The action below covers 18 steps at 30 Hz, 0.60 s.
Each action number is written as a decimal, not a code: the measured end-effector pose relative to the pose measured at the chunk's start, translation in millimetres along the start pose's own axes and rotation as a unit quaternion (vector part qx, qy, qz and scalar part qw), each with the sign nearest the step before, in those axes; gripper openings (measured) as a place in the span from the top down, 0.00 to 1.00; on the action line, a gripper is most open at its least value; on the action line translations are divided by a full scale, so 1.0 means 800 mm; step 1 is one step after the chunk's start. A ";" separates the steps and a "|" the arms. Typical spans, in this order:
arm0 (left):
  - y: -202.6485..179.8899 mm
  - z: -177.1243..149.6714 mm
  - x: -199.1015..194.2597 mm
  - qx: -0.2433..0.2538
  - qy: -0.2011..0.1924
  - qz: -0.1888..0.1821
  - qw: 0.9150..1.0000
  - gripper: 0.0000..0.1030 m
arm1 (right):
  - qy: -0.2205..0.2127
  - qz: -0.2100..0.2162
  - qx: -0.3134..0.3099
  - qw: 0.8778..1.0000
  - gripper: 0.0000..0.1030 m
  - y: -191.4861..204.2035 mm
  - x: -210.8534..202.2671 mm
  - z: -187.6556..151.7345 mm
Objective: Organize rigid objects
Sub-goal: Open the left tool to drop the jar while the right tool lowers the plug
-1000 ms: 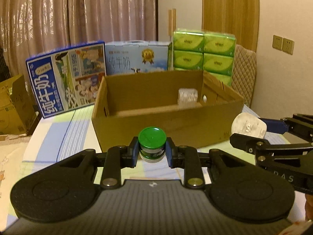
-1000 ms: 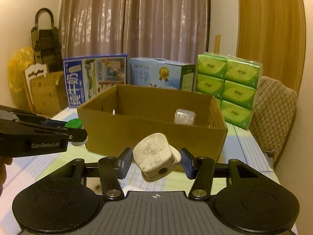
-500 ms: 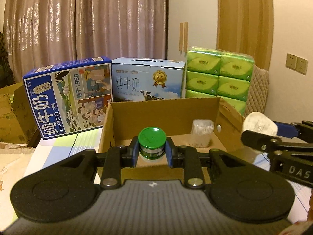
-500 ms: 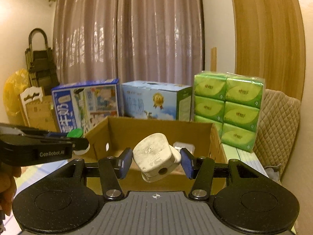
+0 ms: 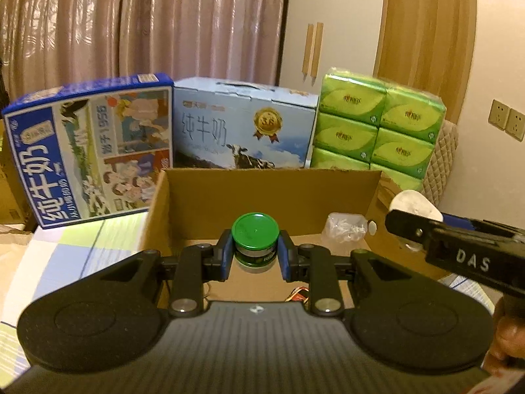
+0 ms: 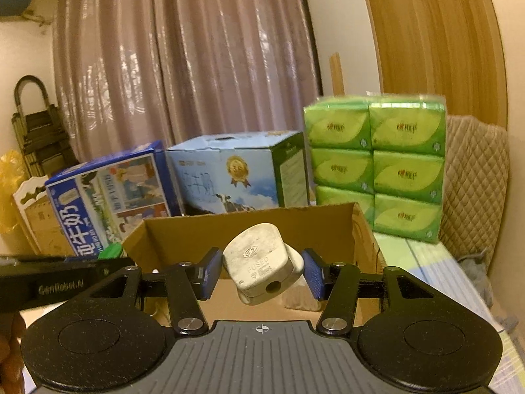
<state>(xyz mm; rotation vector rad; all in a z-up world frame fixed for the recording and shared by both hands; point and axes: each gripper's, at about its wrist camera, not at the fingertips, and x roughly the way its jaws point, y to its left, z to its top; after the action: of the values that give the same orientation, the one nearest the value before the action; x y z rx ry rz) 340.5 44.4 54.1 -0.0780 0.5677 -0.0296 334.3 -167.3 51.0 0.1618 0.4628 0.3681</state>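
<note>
Above the open cardboard box (image 5: 269,193), a green-lidded jar (image 5: 255,243) is clamped upright in the left hand-held gripper (image 5: 255,256); a white plug (image 6: 261,262) is clamped in the right hand-held gripper (image 6: 261,272). Both are held over the box floor, directly below.

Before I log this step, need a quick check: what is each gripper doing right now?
Left gripper: closed on the green-lidded jar.
Right gripper: closed on the white plug.
</note>
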 end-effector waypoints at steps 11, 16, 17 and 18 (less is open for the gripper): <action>0.002 -0.014 0.044 -0.017 0.041 -0.008 0.999 0.77 | 0.030 -0.021 0.038 0.999 0.51 -0.045 0.025 -0.013; 0.003 -0.019 0.049 -0.018 0.048 -0.007 0.999 0.77 | 0.038 -0.018 0.036 0.998 0.51 -0.043 0.029 -0.020; 0.004 -0.019 0.050 -0.020 0.048 -0.007 0.999 0.77 | 0.040 -0.017 0.036 0.998 0.51 -0.042 0.029 -0.020; 0.005 -0.019 0.051 -0.021 0.049 -0.007 0.999 0.77 | 0.041 -0.016 0.036 0.998 0.51 -0.041 0.030 -0.021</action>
<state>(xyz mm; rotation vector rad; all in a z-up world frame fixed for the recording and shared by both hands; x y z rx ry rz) 366.8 45.0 19.2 -0.1225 0.6661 -0.0353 356.3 -187.3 18.5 0.2088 0.5587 0.3270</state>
